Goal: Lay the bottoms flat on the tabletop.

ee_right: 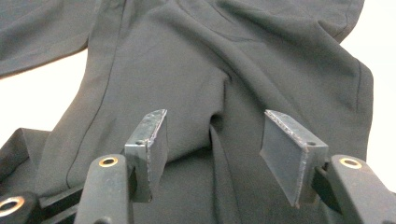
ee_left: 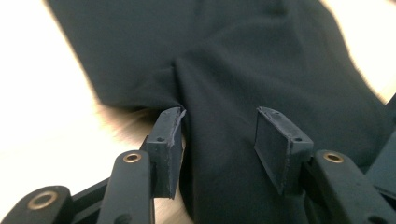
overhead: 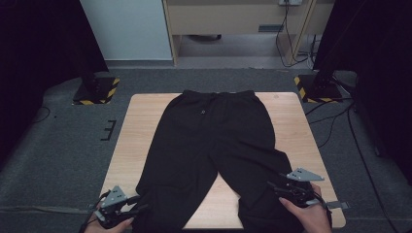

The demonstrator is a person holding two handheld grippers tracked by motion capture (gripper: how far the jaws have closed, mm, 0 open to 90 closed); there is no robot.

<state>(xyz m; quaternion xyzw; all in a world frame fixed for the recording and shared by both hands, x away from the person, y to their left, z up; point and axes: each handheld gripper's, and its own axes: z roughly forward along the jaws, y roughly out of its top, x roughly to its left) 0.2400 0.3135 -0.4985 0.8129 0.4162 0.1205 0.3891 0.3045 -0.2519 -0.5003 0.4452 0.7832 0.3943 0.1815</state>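
My left gripper (ee_left: 219, 133) stands half open, its jaws astride a fold of the black trousers (overhead: 214, 141), not pinching. My right gripper (ee_right: 212, 140), likewise, straddles the other leg. The trousers lie flat on the wooden table (overhead: 141, 121), waistband at twelve o'clock.

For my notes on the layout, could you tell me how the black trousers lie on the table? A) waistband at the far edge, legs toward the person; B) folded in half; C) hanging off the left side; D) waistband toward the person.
A: the black trousers lie spread flat on the table, waistband at the far edge, both legs reaching toward the person.
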